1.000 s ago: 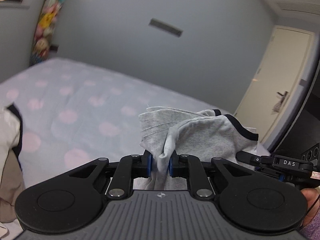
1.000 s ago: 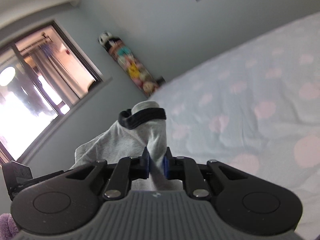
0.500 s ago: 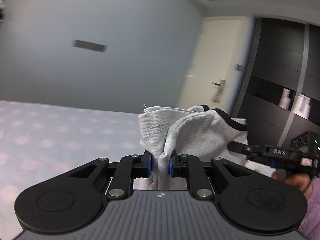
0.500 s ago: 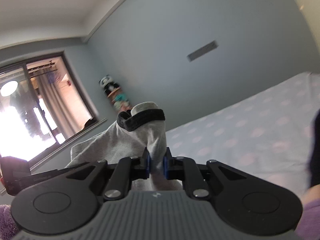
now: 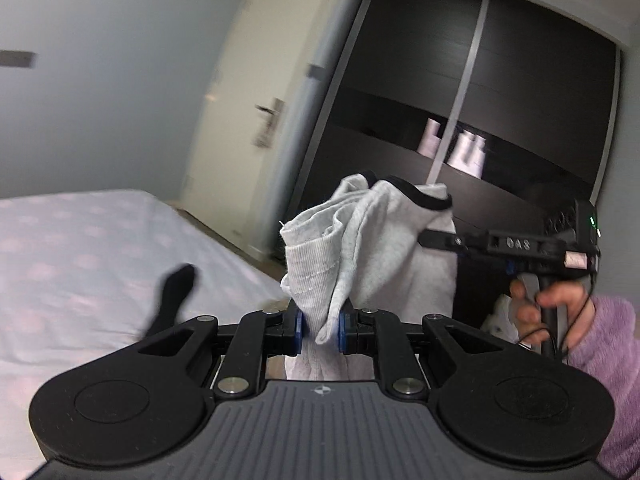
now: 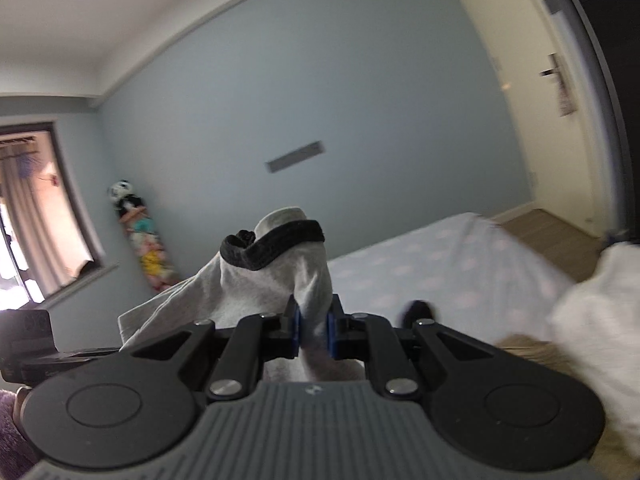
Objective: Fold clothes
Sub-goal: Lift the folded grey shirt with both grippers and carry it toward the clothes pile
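A grey garment with black trim (image 5: 372,240) hangs in the air between both grippers, above the edge of the bed. My left gripper (image 5: 320,328) is shut on a bunched grey hem of it. In the right wrist view my right gripper (image 6: 312,332) is shut on the same grey garment (image 6: 276,276), near its black-edged opening. The right gripper's body (image 5: 516,244) shows in the left wrist view at the right, held by a hand in a purple fleece sleeve (image 5: 600,344). Most of the garment hangs below and is hidden.
A bed with a pale dotted sheet (image 5: 80,248) lies at the left, with a black sock (image 5: 176,292) on it. A dark wardrobe (image 5: 480,100) and a cream door (image 5: 256,100) stand behind. A white cloth pile (image 6: 596,320) is at the right; a window (image 6: 32,216) at the left.
Both grippers have swung fast to the right and a little up, carrying the grey garment. The view has gone from the bed and wall to the door and wardrobe. Both grips are unchanged.
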The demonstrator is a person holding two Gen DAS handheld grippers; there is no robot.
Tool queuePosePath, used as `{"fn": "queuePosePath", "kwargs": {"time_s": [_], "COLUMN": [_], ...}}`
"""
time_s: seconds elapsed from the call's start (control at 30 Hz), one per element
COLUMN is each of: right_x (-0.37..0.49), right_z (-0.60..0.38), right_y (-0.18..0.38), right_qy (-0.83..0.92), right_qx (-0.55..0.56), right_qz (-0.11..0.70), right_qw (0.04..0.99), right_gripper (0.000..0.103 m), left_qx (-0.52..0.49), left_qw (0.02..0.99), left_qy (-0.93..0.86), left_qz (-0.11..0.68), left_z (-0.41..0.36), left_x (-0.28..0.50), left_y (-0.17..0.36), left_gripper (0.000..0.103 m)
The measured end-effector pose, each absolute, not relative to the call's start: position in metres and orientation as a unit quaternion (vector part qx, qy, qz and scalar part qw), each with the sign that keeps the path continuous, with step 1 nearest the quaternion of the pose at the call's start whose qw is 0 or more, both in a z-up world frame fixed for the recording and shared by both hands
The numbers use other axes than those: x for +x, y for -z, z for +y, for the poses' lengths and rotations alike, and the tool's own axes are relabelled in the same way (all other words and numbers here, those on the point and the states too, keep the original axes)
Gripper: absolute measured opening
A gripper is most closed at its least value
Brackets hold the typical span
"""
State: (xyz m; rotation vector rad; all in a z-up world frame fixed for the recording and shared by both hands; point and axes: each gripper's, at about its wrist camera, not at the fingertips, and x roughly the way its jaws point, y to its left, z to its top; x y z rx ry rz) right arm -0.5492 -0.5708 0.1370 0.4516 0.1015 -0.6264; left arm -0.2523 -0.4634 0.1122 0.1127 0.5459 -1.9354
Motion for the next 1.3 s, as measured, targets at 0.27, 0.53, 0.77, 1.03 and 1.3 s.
{"fn": "queuePosePath", "kwargs": {"time_s": [0.27, 0.53, 0.77, 1.03, 1.3], "right_x": [-0.622, -0.598, -0.561, -0.543, -0.542], "right_z": [-0.628, -0.717, -0.781, -0.819, -0.826], "right_y": [-0.134, -0.072, -0.034, 0.021, 0.062], "right_qy": [0.359, 0.369, 0.361, 0.378, 0.4], "right_qx": [0.222, 0.261, 0.277, 0.313, 0.322], "right_qz": [0.15, 0.22, 0.237, 0.256, 0.255], "right_qw": [0.894, 0.864, 0.859, 0.833, 0.819], "right_gripper": [0.015, 0.015, 0.014, 0.014, 0.016], "left_qx": [0.07, 0.117, 0.117, 0.122, 0.145], "left_qw": [0.461, 0.486, 0.496, 0.495, 0.488], "left_qy": [0.834, 0.796, 0.777, 0.75, 0.742], "left_qz": [0.296, 0.342, 0.37, 0.421, 0.436], "left_z": [-0.531, -0.595, -0.634, -0.662, -0.67], "left_x": [-0.318, -0.304, -0.275, -0.257, -0.258], "left_y": [-0.057, -0.003, 0.017, 0.062, 0.088], "left_gripper": [0.013, 0.013, 0.013, 0.012, 0.013]}}
